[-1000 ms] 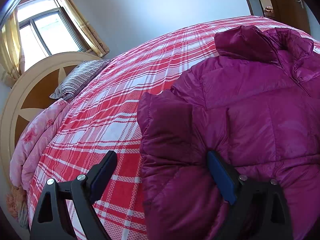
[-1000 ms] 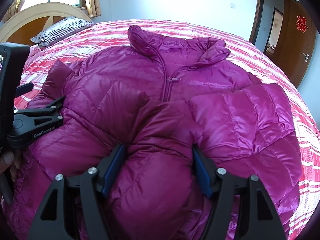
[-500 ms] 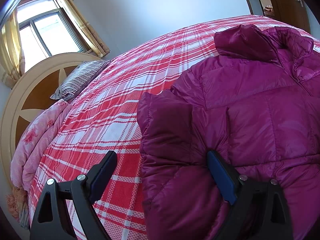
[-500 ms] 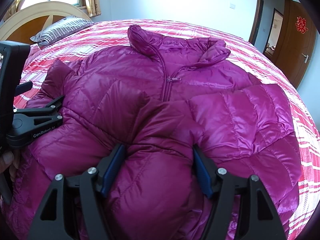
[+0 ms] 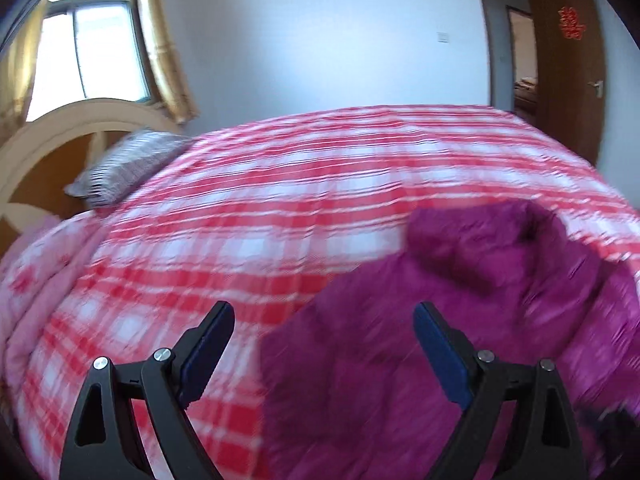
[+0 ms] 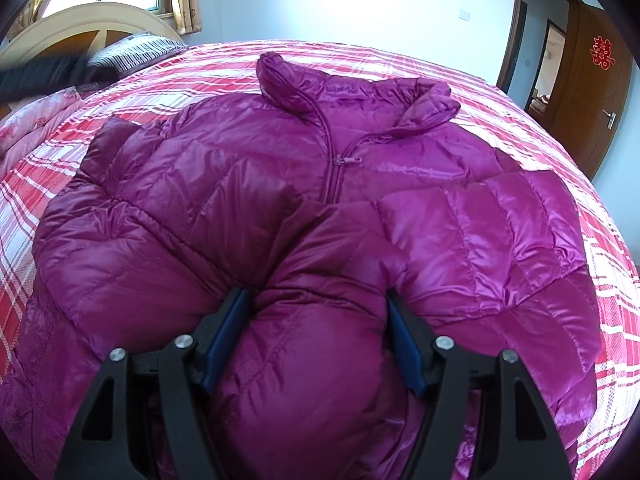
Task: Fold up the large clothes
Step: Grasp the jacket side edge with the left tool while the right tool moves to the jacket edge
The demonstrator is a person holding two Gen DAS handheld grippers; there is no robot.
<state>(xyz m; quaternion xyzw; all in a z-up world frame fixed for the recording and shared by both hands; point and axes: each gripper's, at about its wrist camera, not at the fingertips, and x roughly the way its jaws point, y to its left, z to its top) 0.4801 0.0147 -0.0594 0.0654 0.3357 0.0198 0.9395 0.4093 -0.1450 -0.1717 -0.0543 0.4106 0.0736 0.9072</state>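
A magenta puffer jacket lies front up and zipped on the red plaid bedspread, collar toward the far side. A sleeve is folded across its front. My right gripper is shut on the thick end of that sleeve, and the fabric bulges between the blue pads. In the blurred left wrist view my left gripper hangs open above the bed with nothing between its pads. The jacket lies below it to the right. In the right wrist view the left gripper is only a dark streak at upper left.
A striped pillow and a pink floral quilt lie by the curved wooden headboard on the left. Bare plaid bedspread stretches beyond the jacket. A brown door stands at the far right.
My left gripper has lifted up off the jacket's left edge, still open; its view now looks higher and is blurred. The right gripper and the sleeve it holds have not moved.
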